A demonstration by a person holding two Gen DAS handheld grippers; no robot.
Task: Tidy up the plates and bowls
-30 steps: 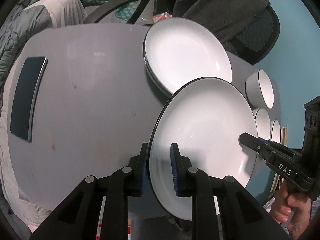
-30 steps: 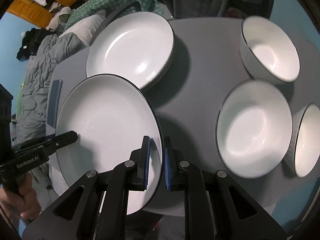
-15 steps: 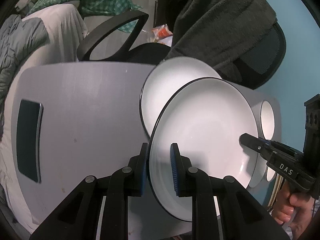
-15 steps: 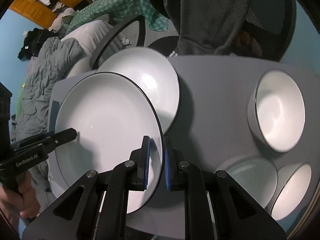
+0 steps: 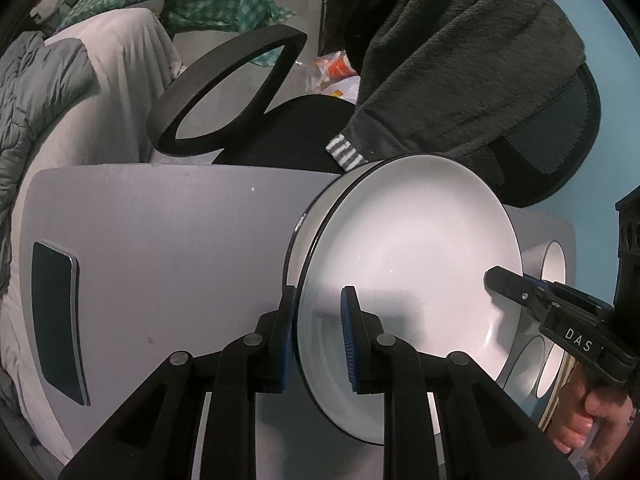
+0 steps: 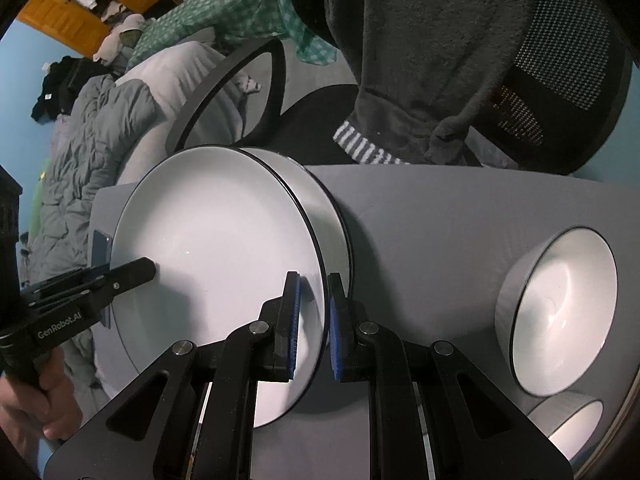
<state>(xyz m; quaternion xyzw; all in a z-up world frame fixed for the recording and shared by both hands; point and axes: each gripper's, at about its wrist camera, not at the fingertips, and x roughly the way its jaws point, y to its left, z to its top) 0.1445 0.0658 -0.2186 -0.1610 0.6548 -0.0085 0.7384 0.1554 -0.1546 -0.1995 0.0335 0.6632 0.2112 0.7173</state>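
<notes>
A white plate with a black rim (image 5: 416, 256) (image 6: 216, 264) is held between both grippers above the grey table (image 5: 180, 248). My left gripper (image 5: 318, 332) is shut on its left rim. My right gripper (image 6: 312, 312) is shut on its right rim, and shows in the left wrist view (image 5: 516, 284). The held plate hovers directly over a stack of white plates (image 6: 328, 220) (image 5: 298, 232) at the table's far edge, nearly covering it. White bowls (image 6: 560, 320) (image 6: 572, 424) sit at the right.
A dark phone (image 5: 56, 320) lies on the table's left side. A black office chair with a dark fleece over it (image 5: 440, 60) stands behind the table. A bed with grey bedding (image 6: 92, 140) is at the far left.
Both grippers carried the plate forward over the table, from short of the stack to right above it. The bowls slid toward the lower right of the views.
</notes>
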